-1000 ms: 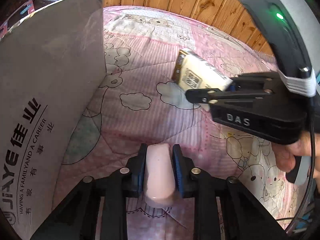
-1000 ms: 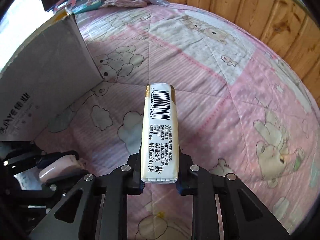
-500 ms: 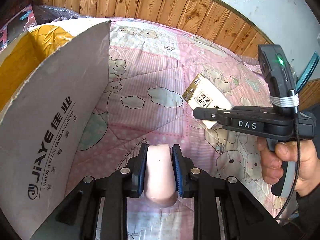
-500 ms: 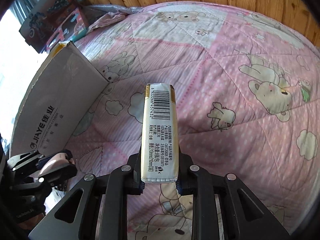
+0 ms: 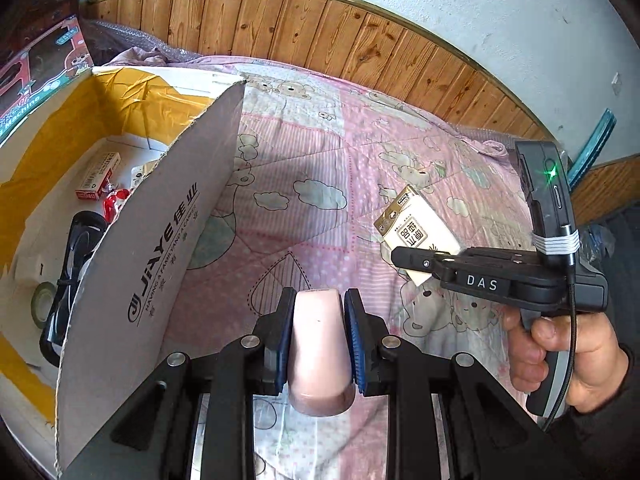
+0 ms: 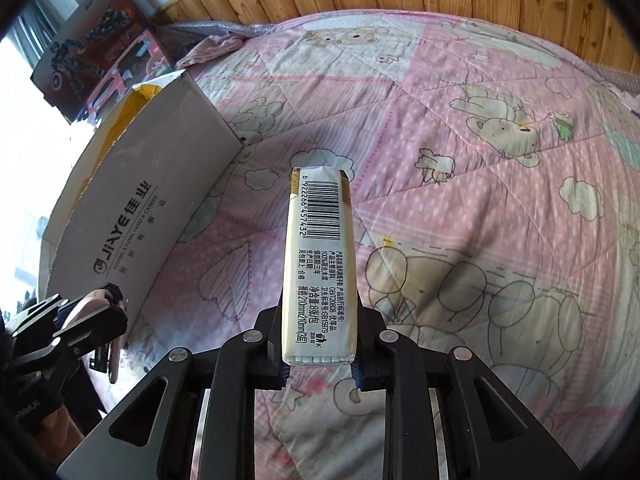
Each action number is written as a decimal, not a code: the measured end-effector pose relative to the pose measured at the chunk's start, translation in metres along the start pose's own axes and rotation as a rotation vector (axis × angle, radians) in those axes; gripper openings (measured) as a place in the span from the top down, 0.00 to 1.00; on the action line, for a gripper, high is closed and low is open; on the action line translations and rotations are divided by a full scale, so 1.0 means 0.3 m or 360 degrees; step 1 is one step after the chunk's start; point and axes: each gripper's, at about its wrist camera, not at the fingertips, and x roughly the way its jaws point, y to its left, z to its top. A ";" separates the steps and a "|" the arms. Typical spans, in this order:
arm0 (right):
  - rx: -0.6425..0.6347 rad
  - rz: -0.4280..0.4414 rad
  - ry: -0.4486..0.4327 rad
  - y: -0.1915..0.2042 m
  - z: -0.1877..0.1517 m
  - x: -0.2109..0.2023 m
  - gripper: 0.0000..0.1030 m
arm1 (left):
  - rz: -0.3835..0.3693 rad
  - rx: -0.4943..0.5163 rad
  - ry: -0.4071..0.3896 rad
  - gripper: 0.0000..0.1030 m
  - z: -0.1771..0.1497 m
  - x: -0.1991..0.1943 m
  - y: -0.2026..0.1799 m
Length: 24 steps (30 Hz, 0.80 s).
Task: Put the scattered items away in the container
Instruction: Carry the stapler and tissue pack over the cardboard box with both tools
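Cardboard box point(image 5: 152, 248), printed JIAYE on its grey side wall, sits on the pink bear-print quilt point(image 5: 320, 168) at the bed's left edge, open on top with yellow inner flaps. Inside it lie a small red-and-white carton point(image 5: 98, 176), a shiny red item point(image 5: 114, 204), a black cable bundle point(image 5: 74, 264) and a roll of tape point(image 5: 42, 304). Its near wall rises between the left gripper point(image 5: 319, 332) and the box's inside. Toy boxes point(image 6: 96, 44) stand beyond it, against the wood-panelled wall point(image 5: 320, 28).

That left gripper is clamped on a pale pink rounded object point(image 5: 319, 344), its blue pads pressed to both sides, held above the quilt just right of the box wall. The right gripper point(image 6: 318, 344), gripped by a hand point(image 5: 560, 344), is closed on a cream tissue pack point(image 6: 320, 264) with a barcode; the pack sticks out forward between the fingers, above the middle of the quilt and well apart from the box.
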 end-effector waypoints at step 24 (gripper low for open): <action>0.0007 -0.0026 -0.0061 0.217 -0.267 -0.096 0.77 | -0.0049 0.0062 -0.0106 0.75 -0.149 -0.268 -0.012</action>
